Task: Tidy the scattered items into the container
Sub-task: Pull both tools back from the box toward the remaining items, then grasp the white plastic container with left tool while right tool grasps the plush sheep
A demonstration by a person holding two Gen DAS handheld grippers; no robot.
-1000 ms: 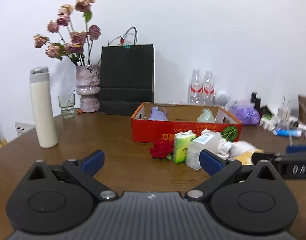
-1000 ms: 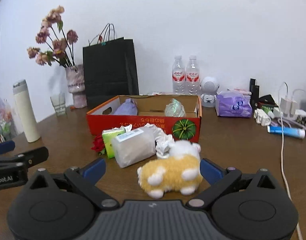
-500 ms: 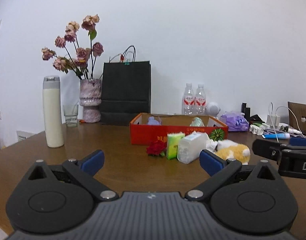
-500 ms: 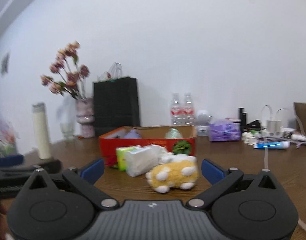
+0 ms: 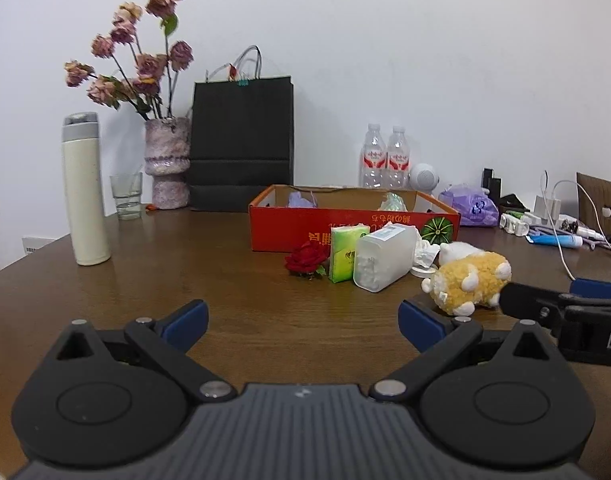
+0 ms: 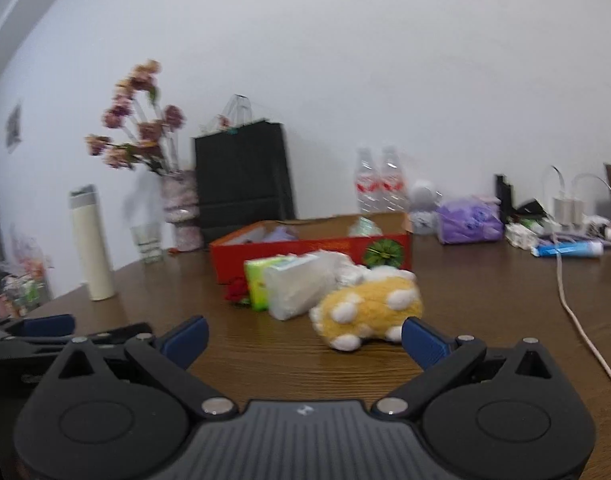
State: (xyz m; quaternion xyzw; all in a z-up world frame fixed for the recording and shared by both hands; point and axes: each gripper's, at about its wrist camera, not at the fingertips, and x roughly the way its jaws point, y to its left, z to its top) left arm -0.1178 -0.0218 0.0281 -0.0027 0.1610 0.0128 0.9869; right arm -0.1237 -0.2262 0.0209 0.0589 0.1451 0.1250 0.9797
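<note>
Blue-padded fingers of the left gripper (image 5: 301,316) stand spread wide over bare brown table (image 5: 185,272), holding nothing. The right gripper (image 6: 303,334) is spread just as wide and empty, with a yellow plush toy (image 6: 369,308) lying on its side just ahead, nearer the right finger; from the left wrist view one black finger of that gripper reaches almost to the toy's rear.

Just beyond the toy, a clear plastic container of white pieces (image 5: 383,258) lies tipped, touching a green tissue pack (image 5: 345,254) standing on its left, with a red rose head (image 5: 305,260) beside that and crumpled white tissue (image 5: 425,250) to the right. All sit on the table, directly before the front wall of the red cardboard box (image 5: 297,232). Inside the box show a pale purple item (image 5: 301,200) and a greenish wrapped one (image 5: 393,202).

Farther back stand a cream flask (image 5: 85,188), a glass (image 5: 125,196), a vase of dried roses (image 5: 167,160), a black paper bag (image 5: 241,140) and two water bottles (image 5: 385,158).
</note>
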